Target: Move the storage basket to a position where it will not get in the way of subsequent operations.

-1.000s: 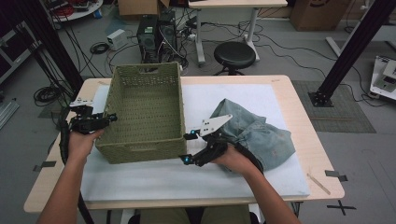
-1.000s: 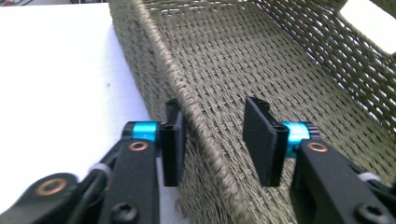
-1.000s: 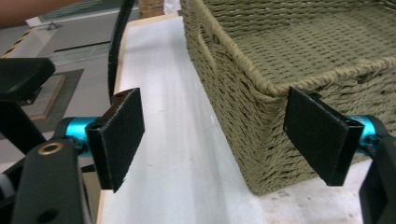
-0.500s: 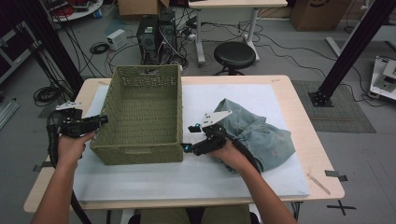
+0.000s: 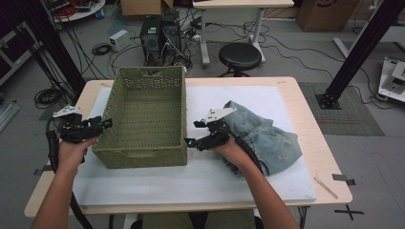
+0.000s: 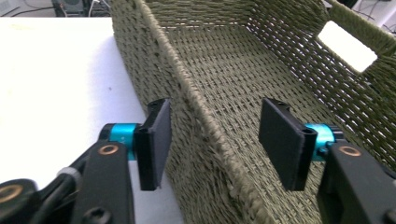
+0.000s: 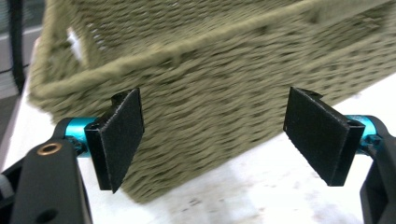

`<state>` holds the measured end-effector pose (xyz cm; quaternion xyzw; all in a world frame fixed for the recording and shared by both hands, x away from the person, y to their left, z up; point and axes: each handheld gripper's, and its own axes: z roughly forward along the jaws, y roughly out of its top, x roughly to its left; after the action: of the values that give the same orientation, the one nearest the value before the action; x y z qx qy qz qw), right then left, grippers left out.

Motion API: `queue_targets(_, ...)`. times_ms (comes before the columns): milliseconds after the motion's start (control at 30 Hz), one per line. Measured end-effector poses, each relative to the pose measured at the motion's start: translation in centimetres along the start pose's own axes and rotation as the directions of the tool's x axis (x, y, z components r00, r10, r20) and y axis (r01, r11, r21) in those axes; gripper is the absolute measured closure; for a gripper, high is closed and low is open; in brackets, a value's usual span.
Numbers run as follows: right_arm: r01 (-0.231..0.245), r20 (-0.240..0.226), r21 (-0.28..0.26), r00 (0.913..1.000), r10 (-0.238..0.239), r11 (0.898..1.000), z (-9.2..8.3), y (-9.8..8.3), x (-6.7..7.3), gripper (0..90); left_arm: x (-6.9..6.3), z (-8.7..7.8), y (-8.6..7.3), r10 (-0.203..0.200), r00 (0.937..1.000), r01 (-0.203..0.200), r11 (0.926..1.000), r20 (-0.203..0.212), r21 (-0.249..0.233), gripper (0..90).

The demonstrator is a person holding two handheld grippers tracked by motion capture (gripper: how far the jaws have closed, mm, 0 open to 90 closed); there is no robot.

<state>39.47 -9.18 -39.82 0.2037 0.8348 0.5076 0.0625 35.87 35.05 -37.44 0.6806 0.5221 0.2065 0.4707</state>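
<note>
Basket (image 5: 143, 119) | left gripper (image 5: 102, 125) jaws astride wall, just opened | right gripper (image 5: 191, 142) level, seemingly beside it

A wooden table (image 5: 305, 95) carries a white mat (image 5: 267, 100); on it sit a woven basket (image 5: 143, 119) toward the left edge and crumpled jeans (image 5: 267, 138) toward the right.

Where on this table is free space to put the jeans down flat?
The white mat is bare in front of the green woven basket, and behind the crumpled blue jeans toward the far edge. The basket's inside is empty too. The gap between basket and jeans is crowded by the right hand-held gripper.
</note>
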Motion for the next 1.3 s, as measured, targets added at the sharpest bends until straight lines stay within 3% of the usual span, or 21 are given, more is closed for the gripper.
queue_targets(167, -0.024, 0.017, -0.016, 0.9996, 0.024, 1.000, -0.1, 0.1, -0.8, 20.7, -0.3, 0.6, 0.0, 0.001, 0.9996, -0.001, 0.9999, 0.028, 0.017, 38.4)
queue_targets(267, -0.010, 0.022, 0.016, 0.9997, 0.010, 1.000, 0.7, 0.2, -0.9, 20.8, -0.6, 0.6, 0.0, 0.028, 0.9993, -0.029, 0.9992, 0.024, 0.026, 47.1)
queue_targets(333, -0.002, 0.015, 0.033, 0.9999, 0.002, 0.999, 1.3, 0.3, -0.8, 20.9, -0.3, 0.5, -0.1, 0.002, 0.9993, -0.003, 0.9997, 0.038, 0.024, 51.0)
queue_targets(400, 0.001, 0.003, 0.032, 1.0000, -0.002, 0.999, 1.8, 0.5, -0.7, 20.9, -0.2, 0.4, -0.1, 0.003, 0.9991, -0.004, 0.9995, 0.041, 0.030, 52.7)
queue_targets(600, -0.003, -0.006, 0.030, 1.0000, 0.003, 1.000, 1.9, 0.6, -0.6, 22.0, -0.5, 0.4, -0.1, 0.010, 0.9998, -0.011, 0.9992, 0.015, 0.039, 54.7)
queue_targets(833, 0.045, -0.061, 0.032, 0.9972, -0.043, 0.998, 2.7, 1.0, 0.4, 23.1, 0.1, -0.2, -0.5, -0.001, 1.0000, 0.001, 0.9991, 0.006, 0.042, 54.4)
queue_targets(1100, 0.059, -0.082, 0.034, 0.9951, -0.056, 0.998, 3.3, 1.2, 0.7, 21.5, 0.3, -1.0, -0.6, 0.001, 1.0000, -0.001, 0.9981, 0.002, 0.062, 54.4)
queue_targets(1300, 0.092, -0.116, 0.047, 0.9895, -0.086, 0.995, 4.2, 1.8, 1.5, 19.0, 1.0, -2.2, -1.2, -0.022, 0.9997, 0.022, 0.9988, -0.007, 0.043, 54.2)
